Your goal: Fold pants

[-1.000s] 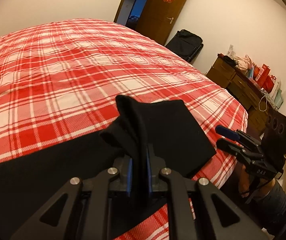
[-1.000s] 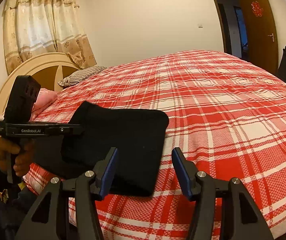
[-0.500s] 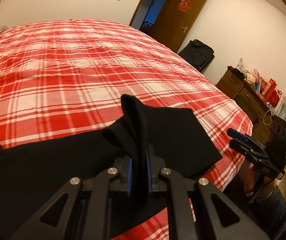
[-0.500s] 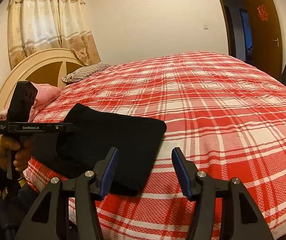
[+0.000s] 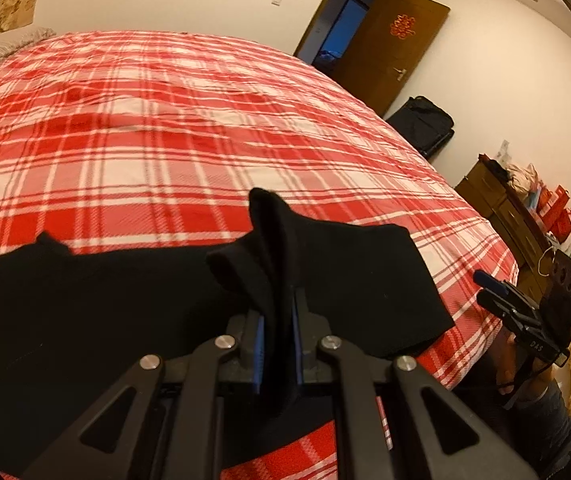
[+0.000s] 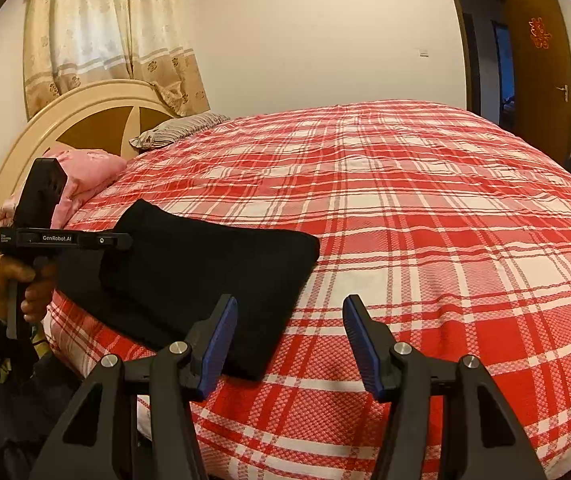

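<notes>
Black pants lie folded near the front edge of the red plaid bed. My left gripper is shut on a bunched fold of the pants, which sticks up between its blue pads. In the right wrist view the pants form a flat folded slab, and the left gripper is seen from the side, its tips buried in the cloth's left end. My right gripper is open, empty, hovering over the bed edge just right of the pants. It also shows at the far right as the right gripper.
A headboard, pink pillow and striped pillow lie beyond the pants. An open brown door, a black suitcase and a dresser with red bags stand past the bed's far side. A hand holds the left gripper.
The left gripper, still clamped on the pants, has swung its view leftward and shifted the fold slightly. The right gripper stays open and has backed a little away from the pants.
</notes>
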### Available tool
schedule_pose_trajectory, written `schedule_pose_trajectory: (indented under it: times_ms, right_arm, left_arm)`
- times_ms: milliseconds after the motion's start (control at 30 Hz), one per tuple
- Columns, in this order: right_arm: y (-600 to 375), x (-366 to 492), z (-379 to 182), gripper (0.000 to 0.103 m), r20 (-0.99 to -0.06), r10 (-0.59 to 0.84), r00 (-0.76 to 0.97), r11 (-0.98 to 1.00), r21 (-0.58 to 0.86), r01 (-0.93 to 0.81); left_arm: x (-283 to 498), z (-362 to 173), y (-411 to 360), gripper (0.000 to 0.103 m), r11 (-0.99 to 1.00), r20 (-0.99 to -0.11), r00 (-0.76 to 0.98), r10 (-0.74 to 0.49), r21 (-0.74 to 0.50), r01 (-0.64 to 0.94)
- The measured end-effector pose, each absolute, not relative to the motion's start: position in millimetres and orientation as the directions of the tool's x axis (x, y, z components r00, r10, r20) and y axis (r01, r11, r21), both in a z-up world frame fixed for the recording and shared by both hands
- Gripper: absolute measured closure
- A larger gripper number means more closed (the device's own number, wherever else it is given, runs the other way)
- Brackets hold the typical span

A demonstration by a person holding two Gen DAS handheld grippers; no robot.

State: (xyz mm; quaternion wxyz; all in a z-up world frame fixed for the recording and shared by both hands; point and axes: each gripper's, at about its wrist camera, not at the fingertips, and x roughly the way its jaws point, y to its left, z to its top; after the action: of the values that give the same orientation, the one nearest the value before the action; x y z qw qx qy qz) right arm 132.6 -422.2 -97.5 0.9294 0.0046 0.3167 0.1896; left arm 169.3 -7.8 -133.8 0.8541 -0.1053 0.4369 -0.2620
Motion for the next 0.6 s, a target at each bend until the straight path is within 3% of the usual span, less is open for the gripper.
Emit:
schedule_pose_trajectory:
  times_ms: [600]
  right_arm:
    - [-404,135,-103,0.046,-0.637,0.363,0.68,0.915,0.104,-0.391]
  left_arm:
    - [168,-149,10,0.091,0.867,-0.735,0.461,-0.497,-0.402,0.294]
